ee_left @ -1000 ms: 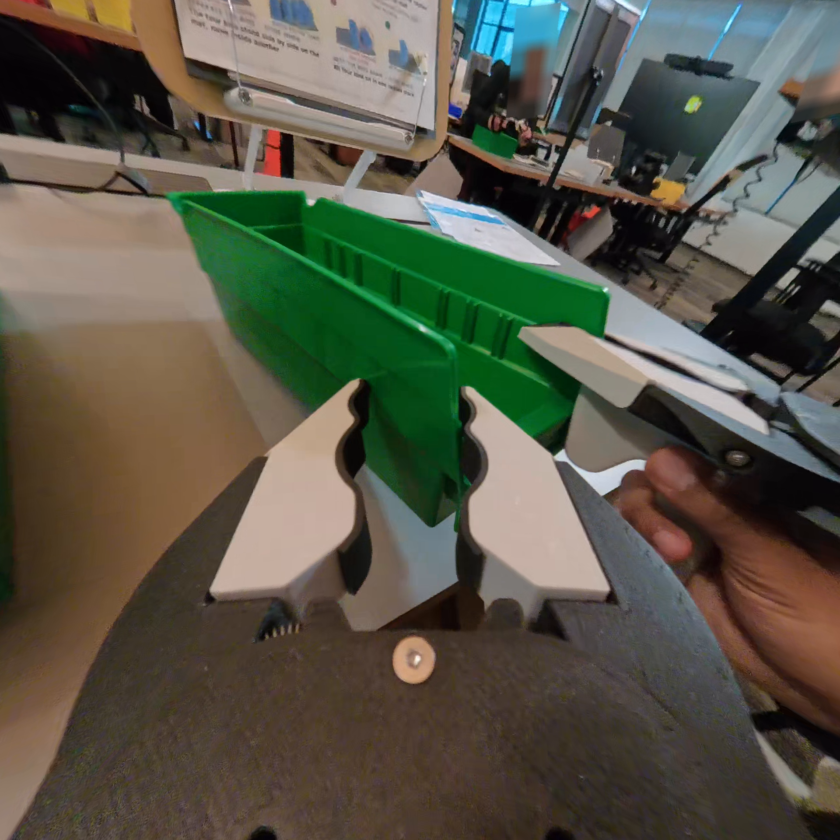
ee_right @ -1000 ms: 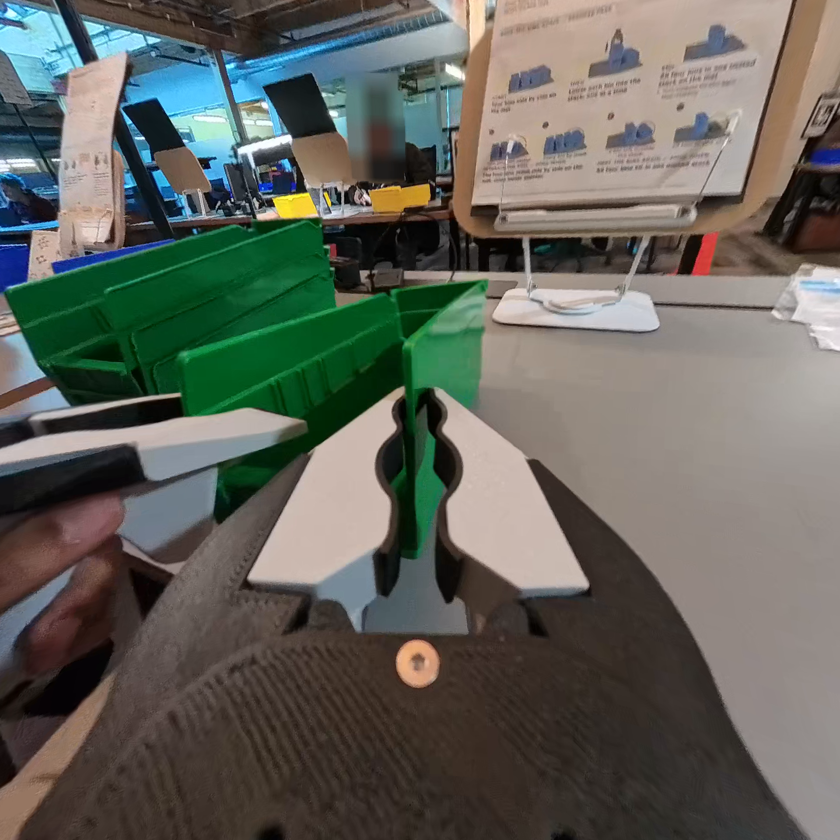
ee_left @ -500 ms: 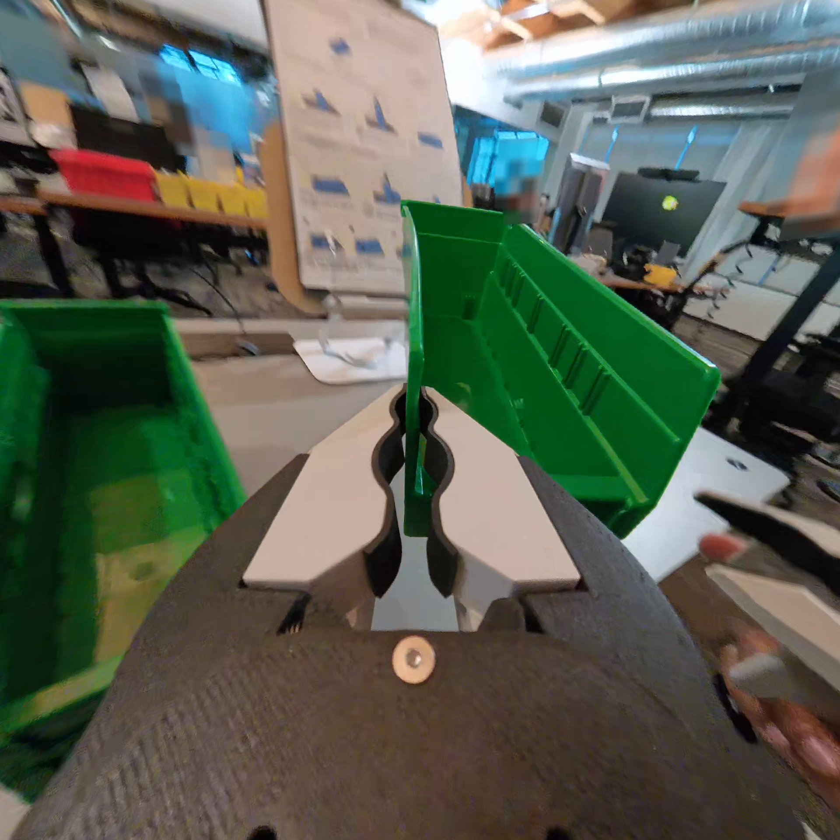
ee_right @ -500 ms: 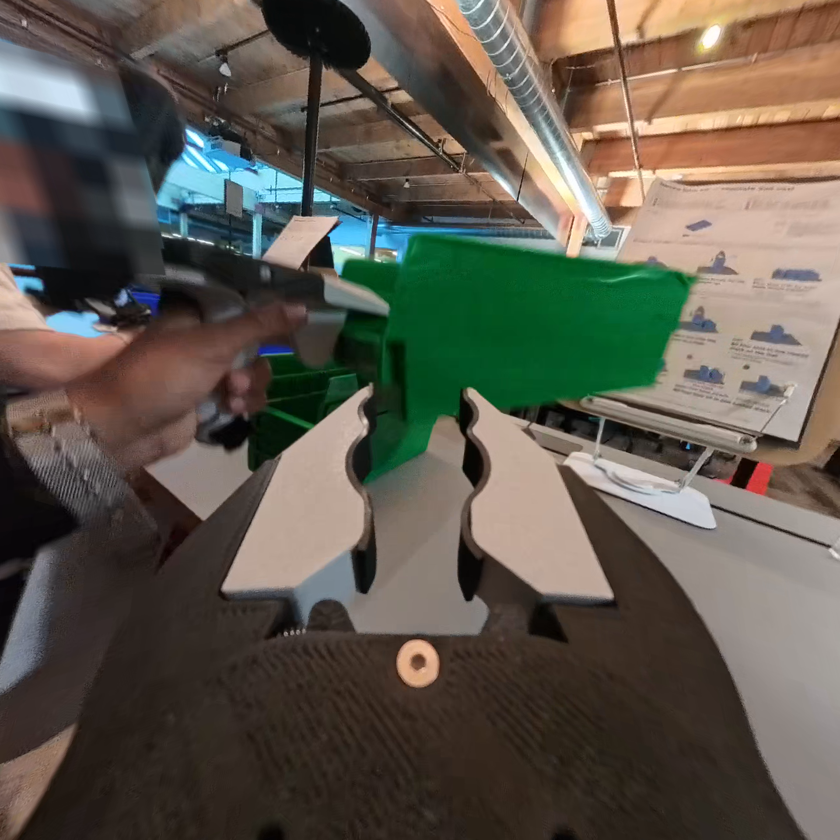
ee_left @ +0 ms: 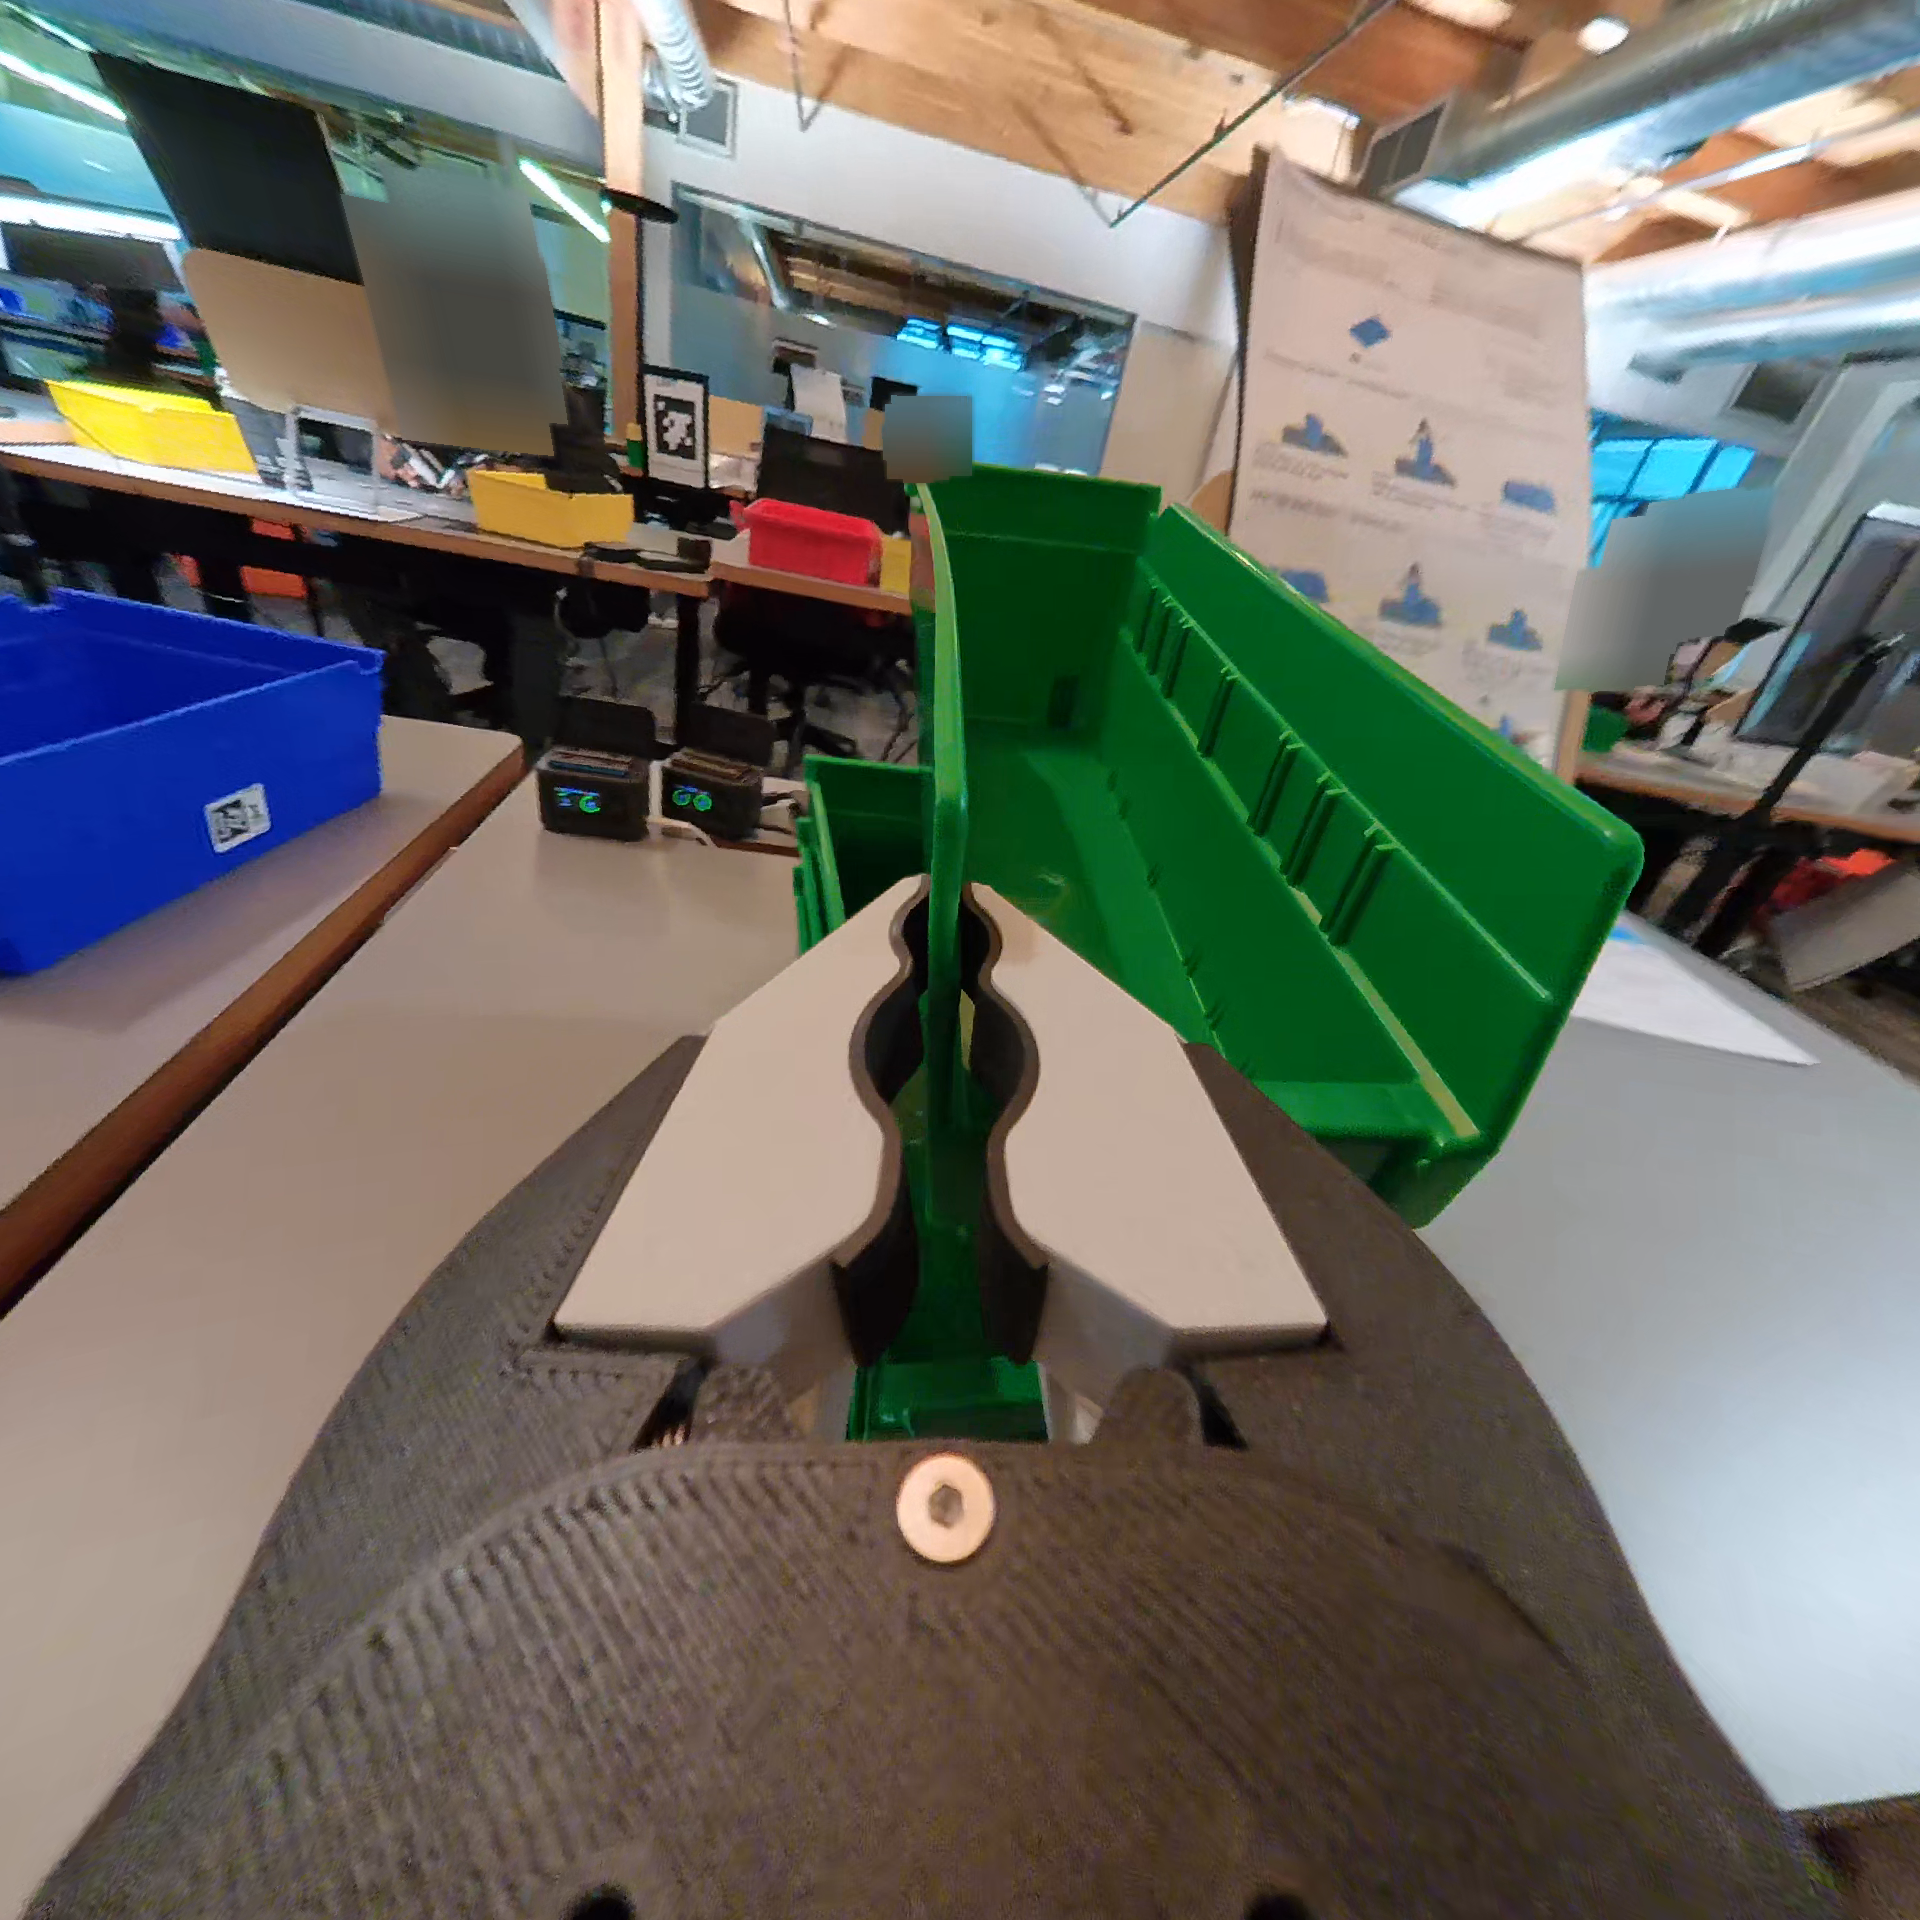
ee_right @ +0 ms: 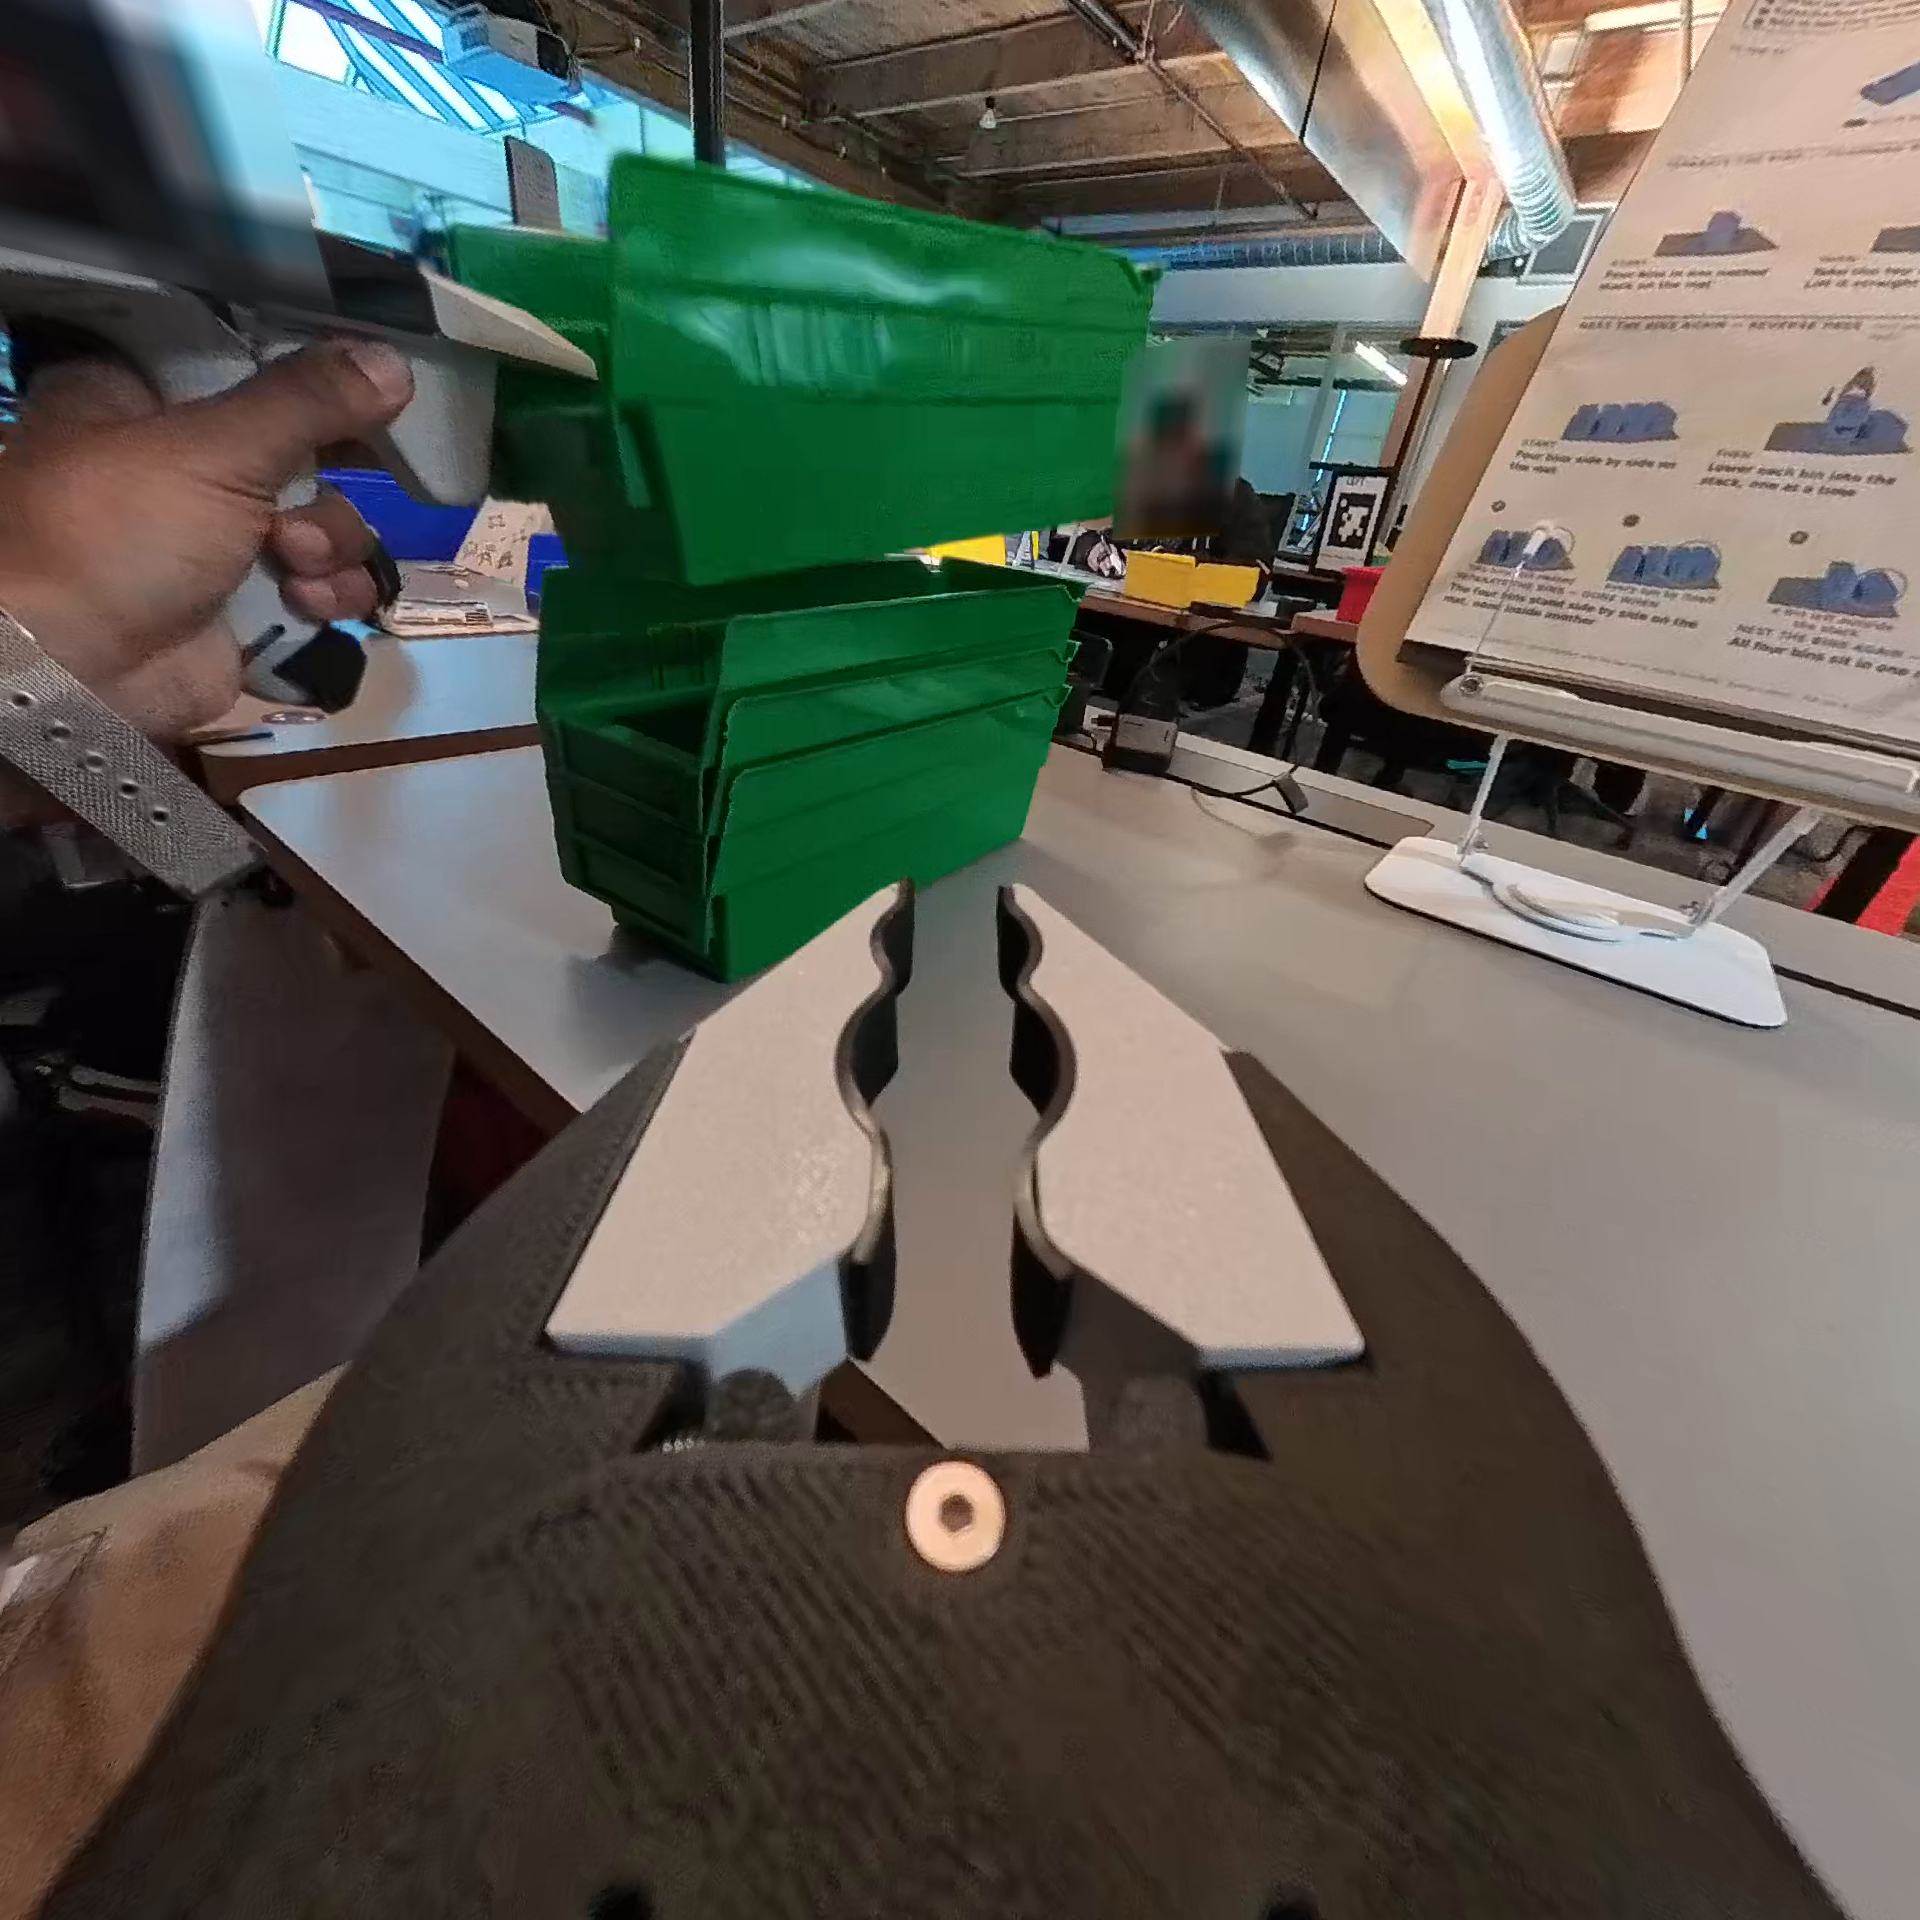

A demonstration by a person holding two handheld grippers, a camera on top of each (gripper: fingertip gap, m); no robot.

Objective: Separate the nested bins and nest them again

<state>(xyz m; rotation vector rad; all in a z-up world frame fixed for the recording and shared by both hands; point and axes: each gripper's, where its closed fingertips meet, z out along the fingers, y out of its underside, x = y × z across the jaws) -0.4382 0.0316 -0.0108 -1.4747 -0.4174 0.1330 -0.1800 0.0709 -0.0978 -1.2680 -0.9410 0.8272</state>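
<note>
Green bin (ee_left: 1299,831) wall clamped in left tool (ee_left: 948,914), right tool (ee_right: 954,904) parted, empty

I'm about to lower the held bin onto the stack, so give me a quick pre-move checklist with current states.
1. Left gripper grip on the raised green bin: ok, jaws clamp its side wall.
2. Bin clear of the stack of green bins: ok, a gap shows under it in the right wrist view.
3. Bin level for nesting: not ok, it hangs tilted.
4. Bin centred over the stack: cannot tell, only roughly above it.
5. Right gripper out of the way: ok, jaws open and empty, short of the stack.
6. Stack seated on the grey table: ok, nested and resting flat.
</note>
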